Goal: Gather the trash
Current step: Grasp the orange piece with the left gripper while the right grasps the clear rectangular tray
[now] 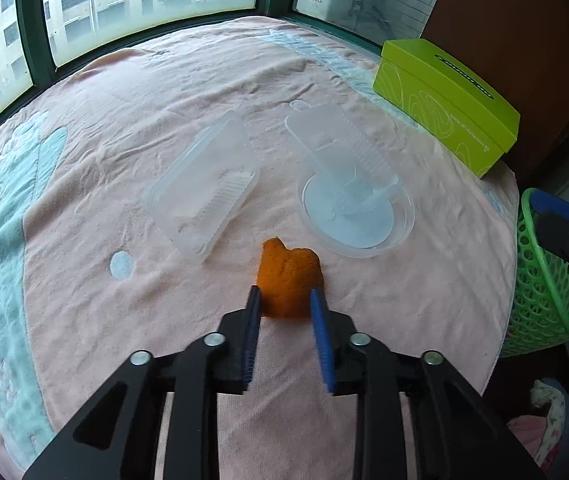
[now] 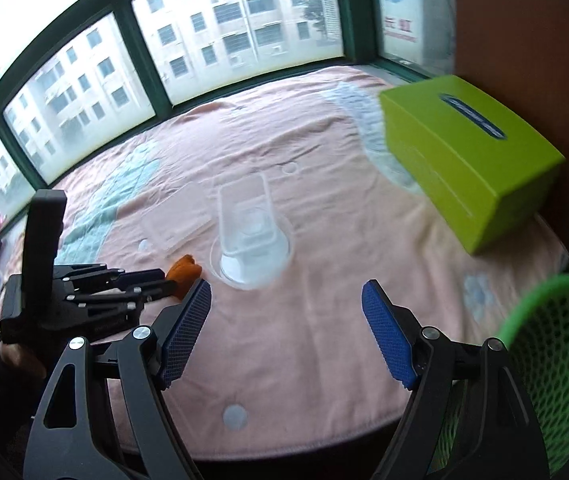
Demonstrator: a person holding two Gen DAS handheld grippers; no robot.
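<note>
- The orange peel (image 1: 289, 280) lies on the pink cloth (image 1: 164, 92), near the cloth's near edge and just in front of the round lid (image 1: 358, 216).
- The left gripper (image 1: 286, 300) has its two blue pads at the peel's near end, one on each side. The pads seem to pinch it, though I cannot tell how firm the contact is.
- To do this step well, I think the grip must be sure before lifting, because the peel is thin and may slip. A straight lift is safer than dragging it over the cloth.
- The right gripper (image 2: 286, 304) hangs over the near edge with its fingers spread and nothing between them.
- The green basket (image 1: 548, 276) stands past the cloth's right edge, so the peel probably goes there.
- Two clear trays (image 1: 204, 184) and a green box (image 1: 444, 100) are farther away.
</note>
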